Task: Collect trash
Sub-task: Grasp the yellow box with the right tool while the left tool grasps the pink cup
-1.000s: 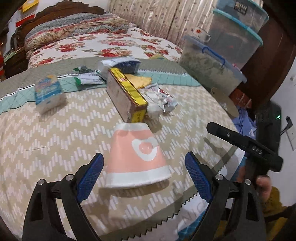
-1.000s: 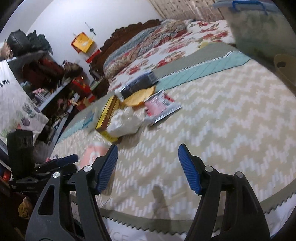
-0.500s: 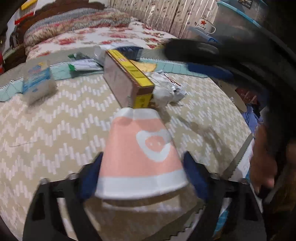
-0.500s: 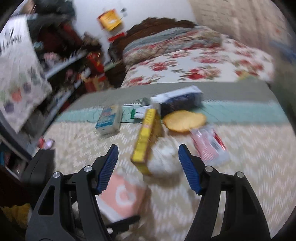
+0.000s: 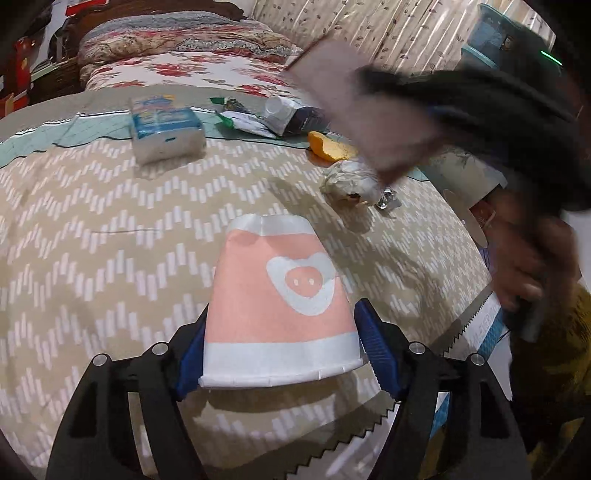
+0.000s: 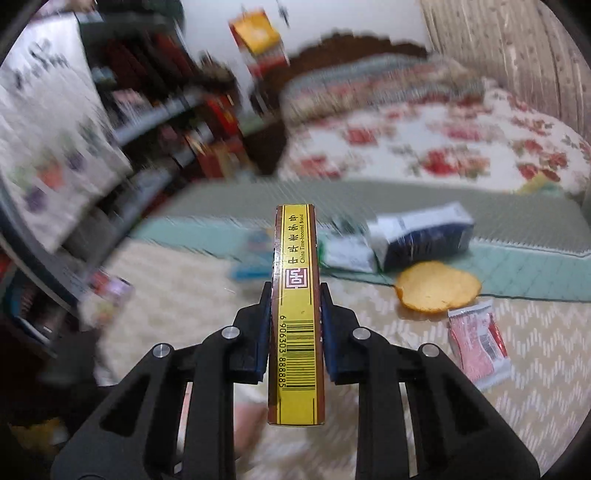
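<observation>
My left gripper (image 5: pixel 282 354) is shut on an upside-down pink and white paper cup (image 5: pixel 277 310) near the front edge of the bed cover. My right gripper (image 6: pixel 294 317) is shut on a flat brown box with a yellow barcode edge (image 6: pixel 297 314) and holds it above the bed; the box shows blurred at the upper right of the left wrist view (image 5: pixel 362 110). Loose trash lies beyond: a crumpled white wrapper (image 5: pixel 351 181), an orange peel (image 6: pixel 437 288), a red and white packet (image 6: pixel 476 343), a blue and white carton (image 6: pixel 421 236) and a blue tissue pack (image 5: pixel 166 127).
The chevron bed cover (image 5: pixel 92 258) ends in a zigzag edge at the front right. A floral quilt and pillows (image 6: pixel 424 147) lie at the far end. Cluttered shelves (image 6: pixel 155 122) stand to the left. Plastic storage bins (image 5: pixel 491 33) stand at the right.
My left gripper closed on the pink cup. My right gripper swung over to the pile, closed on the brown and yellow box and lifted it off the bed.
</observation>
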Demonstrator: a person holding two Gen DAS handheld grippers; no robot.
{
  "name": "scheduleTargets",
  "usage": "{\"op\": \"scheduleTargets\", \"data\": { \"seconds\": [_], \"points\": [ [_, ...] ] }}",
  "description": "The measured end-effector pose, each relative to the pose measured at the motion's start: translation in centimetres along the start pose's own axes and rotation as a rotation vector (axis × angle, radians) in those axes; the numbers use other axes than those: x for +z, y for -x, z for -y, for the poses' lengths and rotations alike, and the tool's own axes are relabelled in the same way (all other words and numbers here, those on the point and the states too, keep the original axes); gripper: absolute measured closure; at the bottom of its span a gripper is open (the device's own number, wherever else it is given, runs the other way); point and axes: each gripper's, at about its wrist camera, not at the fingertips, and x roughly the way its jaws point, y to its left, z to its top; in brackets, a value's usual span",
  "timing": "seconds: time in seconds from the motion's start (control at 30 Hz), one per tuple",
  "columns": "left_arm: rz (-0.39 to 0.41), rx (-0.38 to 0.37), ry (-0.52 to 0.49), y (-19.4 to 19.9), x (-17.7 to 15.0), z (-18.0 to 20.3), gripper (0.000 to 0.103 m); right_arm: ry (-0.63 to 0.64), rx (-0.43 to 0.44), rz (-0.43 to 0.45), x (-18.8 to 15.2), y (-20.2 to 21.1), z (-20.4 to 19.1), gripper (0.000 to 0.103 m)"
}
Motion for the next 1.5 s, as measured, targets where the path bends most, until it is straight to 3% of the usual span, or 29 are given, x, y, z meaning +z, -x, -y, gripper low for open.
{"op": "scheduleTargets", "data": {
  "seconds": [0.1,0.2,0.27,0.4,0.6,0.63,0.67,0.73,1.0,1.17,1.27,1.3,1.33,1.37,1.43,1.5],
  "points": [
    [-0.005,0.0,-0.002,0.1,0.0,0.1,0.033,-0.005,-0.008,0.07,-2.5,4.8,-0.2,0.077],
    [-0.009,-0.01,-0.019,0.3,0.0,0.6,0.031,-0.021,-0.129,0.066,-6.2,7.6,0.9,0.077],
    [-0.008,-0.011,-0.037,0.0,0.2,1.3,0.031,-0.043,-0.216,0.021,-8.9,8.3,1.9,0.077],
    [-0.011,0.002,-0.076,-0.9,0.5,2.7,0.027,-0.111,-0.278,-0.031,-12.1,8.6,3.7,0.077],
    [-0.026,0.037,-0.031,-1.1,0.3,2.4,0.017,-0.172,-0.299,-0.072,-13.5,7.4,5.6,0.074],
    [-0.022,0.041,-0.025,-0.8,0.2,2.3,0.017,-0.178,-0.291,-0.072,-13.6,7.3,5.8,0.068],
    [-0.021,0.042,-0.021,-0.5,0.2,2.2,0.017,-0.177,-0.285,-0.066,-13.6,7.3,5.9,0.051],
    [-0.022,0.034,-0.012,0.0,0.2,2.1,0.017,-0.159,-0.295,-0.035,-13.8,7.7,5.8,0.031],
    [-0.005,-0.079,0.137,1.4,1.9,-1.2,0.018,-0.129,-0.287,-0.027,-14.8,8.4,5.3,0.031],
    [-0.071,-0.167,0.213,0.1,1.6,-2.6,0.034,-0.148,-0.275,-0.049,-15.5,7.9,5.7,0.031],
    [-0.081,-0.143,0.167,-0.4,1.0,-1.4,0.042,-0.164,-0.263,-0.062,-15.8,7.5,6.0,0.032],
    [-0.099,-0.154,0.154,-0.7,0.9,-1.1,0.062,-0.166,-0.26,-0.065,-15.9,7.4,6.0,0.033],
    [-0.111,-0.171,0.153,-1.0,0.7,-1.0,0.066,-0.169,-0.254,-0.071,-16.0,7.2,6.0,0.039],
    [-0.108,-0.173,0.153,-1.2,0.6,-0.7,0.07,-0.169,-0.24,-0.088,-16.1,6.9,6.1,0.056],
    [-0.089,-0.162,0.12,-0.8,0.7,0.0,0.08,-0.17,-0.23,-0.111,-16.2,6.5,6.1,0.077],
    [-0.077,-0.171,0.116,-0.5,1.1,0.3,0.08,-0.174,-0.228,-0.09,-16.2,6.8,6.1,0.077]
  ]
}}
